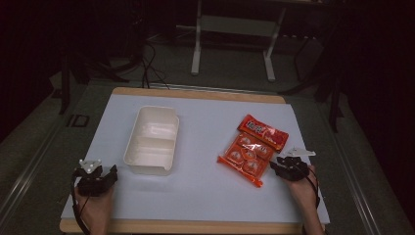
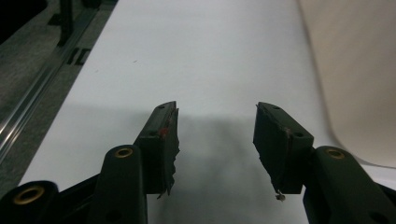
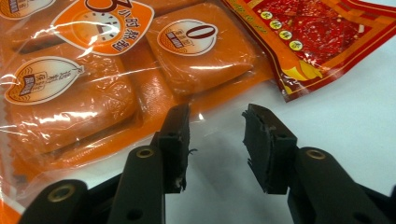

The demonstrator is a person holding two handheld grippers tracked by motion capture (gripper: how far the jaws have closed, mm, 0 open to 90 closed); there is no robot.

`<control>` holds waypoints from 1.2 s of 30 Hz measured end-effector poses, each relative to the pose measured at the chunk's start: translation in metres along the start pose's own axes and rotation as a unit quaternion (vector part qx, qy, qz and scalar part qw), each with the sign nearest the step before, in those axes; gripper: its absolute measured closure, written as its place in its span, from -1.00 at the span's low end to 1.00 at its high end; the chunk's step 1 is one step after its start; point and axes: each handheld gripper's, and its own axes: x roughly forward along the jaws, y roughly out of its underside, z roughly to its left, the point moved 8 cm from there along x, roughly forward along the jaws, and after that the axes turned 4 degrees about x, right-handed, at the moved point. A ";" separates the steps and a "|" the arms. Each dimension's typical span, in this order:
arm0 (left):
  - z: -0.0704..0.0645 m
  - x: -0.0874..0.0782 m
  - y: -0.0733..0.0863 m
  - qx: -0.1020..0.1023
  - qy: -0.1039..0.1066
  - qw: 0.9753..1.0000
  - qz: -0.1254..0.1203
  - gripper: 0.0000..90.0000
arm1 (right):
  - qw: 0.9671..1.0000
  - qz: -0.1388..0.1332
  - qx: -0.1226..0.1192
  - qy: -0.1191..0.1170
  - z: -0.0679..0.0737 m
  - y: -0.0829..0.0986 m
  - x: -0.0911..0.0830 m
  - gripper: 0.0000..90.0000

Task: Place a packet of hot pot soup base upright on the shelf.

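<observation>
**Right gripper at the edge of the orange pack, left gripper idle beside the tray**

In the high view the right gripper [image 1: 283, 165] sits at the lower right of the frame, its tip just beside the lower right edge of the orange snack pack [image 1: 246, 155], which lies right of centre on the table. A red packet [image 1: 263, 131] lies above it in the frame, overlapping the orange pack's upper end. The left gripper [image 1: 108, 176] is at the lower left, near the lower left corner of the white tray [image 1: 151, 140], which stands left of centre and has two compartments.

The right gripper view brings out what the high view cannot: the jaws stand spread with nothing between them, over the clear sealed margin of the orange snack pack [image 3: 107, 79]. Whether the jaw tips touch the film cannot be told. The squares inside the pack and their printed labels fill the upper left of that frame, and the red packet [image 3: 322, 42] sits at the upper right with its corner on the orange pack's edge.

The left gripper view shows that gripper's jaws spread wide over bare table [image 2: 196, 60], holding nothing, with worn black padding on their inner faces. The white tray's wall [image 2: 355, 79] rises along the right edge of the frame.

The table [image 1: 205, 191] is covered in white with a wooden border showing at its top and bottom edges. Around it the room is dim: a grey floor, trailing cables at the upper left and a pale metal stand [image 1: 232, 29] at the top centre.
</observation>
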 end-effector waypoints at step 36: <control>-0.024 0.006 0.006 0.056 0.040 0.998 0.013 0.12 | 0.999 -0.019 0.051 0.005 -0.039 -0.036 0.015 0.04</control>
